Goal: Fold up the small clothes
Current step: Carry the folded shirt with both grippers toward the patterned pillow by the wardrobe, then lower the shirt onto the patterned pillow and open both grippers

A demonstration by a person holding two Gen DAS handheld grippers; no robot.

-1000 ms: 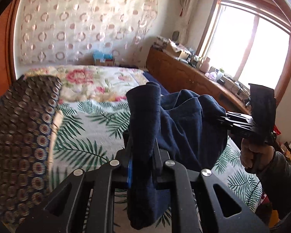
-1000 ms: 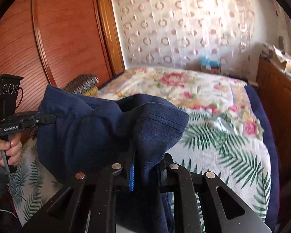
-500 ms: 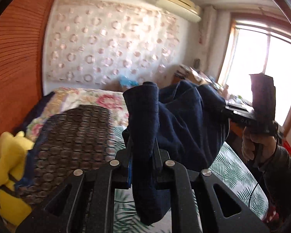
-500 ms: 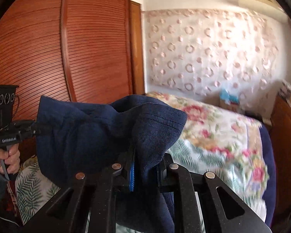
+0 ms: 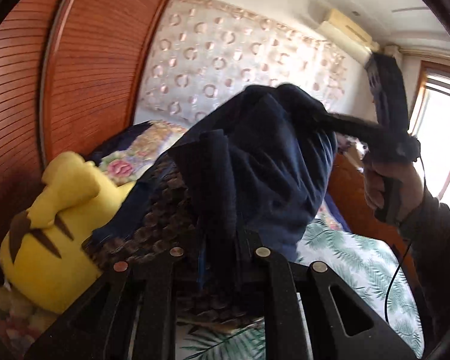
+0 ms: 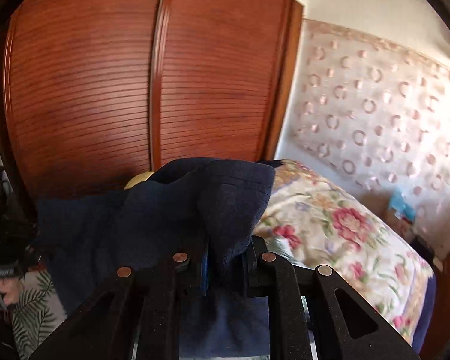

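Both tools pinch the same navy garment (image 5: 273, 165), which hangs in the air above the bed (image 5: 354, 258) rather than lying on it. At the bottom centre of the left wrist view, the left tool (image 5: 222, 258) is pressed together on a bunched fold of the cloth. At the bottom centre of the right wrist view, the right tool (image 6: 225, 258) is likewise clamped on a thick hem. The right tool also shows at the upper right of the left view, held by the person's hand (image 5: 387, 186), with the cloth draped between the two.

The main risk, as I judge it, is the grip itself: each tool bites a wad of several layers, not a clean single edge, so the garment may land twisted or doubled when lowered, spoiling the fold. The blur suggests a fast swing, and a thick hem could slide out of the pads. At the left of the left view a yellow plush toy (image 5: 51, 219) and a dark patterned cloth (image 5: 162, 210) lie close under the hanging fabric; the loose end might drag over them and snag
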